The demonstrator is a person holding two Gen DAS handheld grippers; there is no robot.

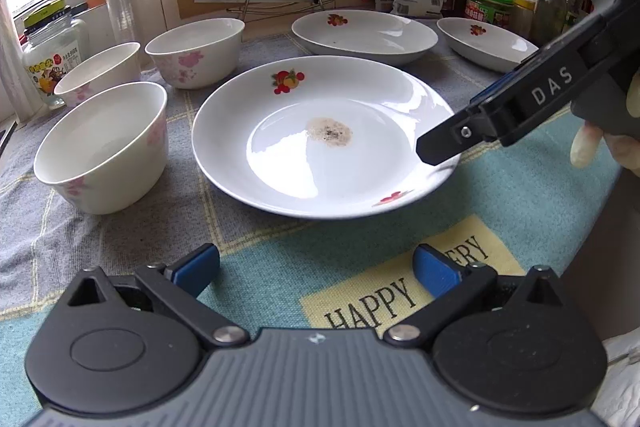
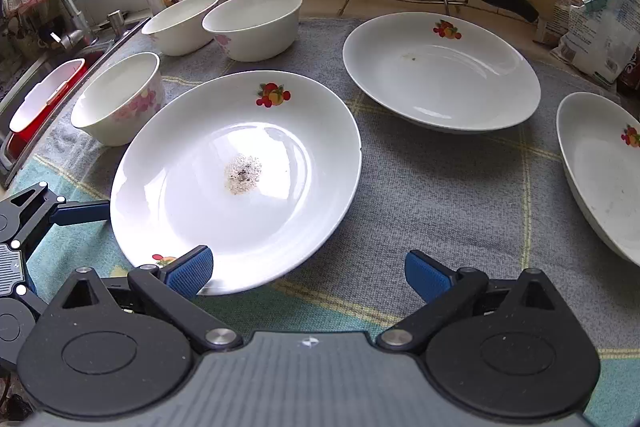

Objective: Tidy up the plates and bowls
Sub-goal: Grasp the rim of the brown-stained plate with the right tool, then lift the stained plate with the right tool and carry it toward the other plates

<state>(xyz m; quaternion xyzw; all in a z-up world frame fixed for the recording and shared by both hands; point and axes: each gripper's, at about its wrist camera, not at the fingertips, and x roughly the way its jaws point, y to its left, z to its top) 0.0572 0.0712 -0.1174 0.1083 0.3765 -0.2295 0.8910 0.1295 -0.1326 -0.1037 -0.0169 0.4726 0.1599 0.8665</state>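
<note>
The left gripper (image 1: 316, 269) hovers with fingers spread apart over the cloth (image 1: 248, 267), gripping nothing. Just ahead of its fingertips lies the near plate (image 1: 320, 137), a speckled brownish stain at its centre. The right gripper (image 2: 308, 273) is also wide apart, its left pad (image 2: 192, 271) at that plate's near rim, though contact is unclear. Beyond, right of its fingers, sit two more plates (image 2: 440, 75), (image 2: 600, 175). Left of the fingers stand three bowls (image 2: 120, 99), (image 2: 252, 23), (image 2: 180, 23), with nothing visible inside.

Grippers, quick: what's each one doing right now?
Left gripper: open, holding nothing.
Right gripper: open, one finger over the near plate rim, nothing gripped.
</note>
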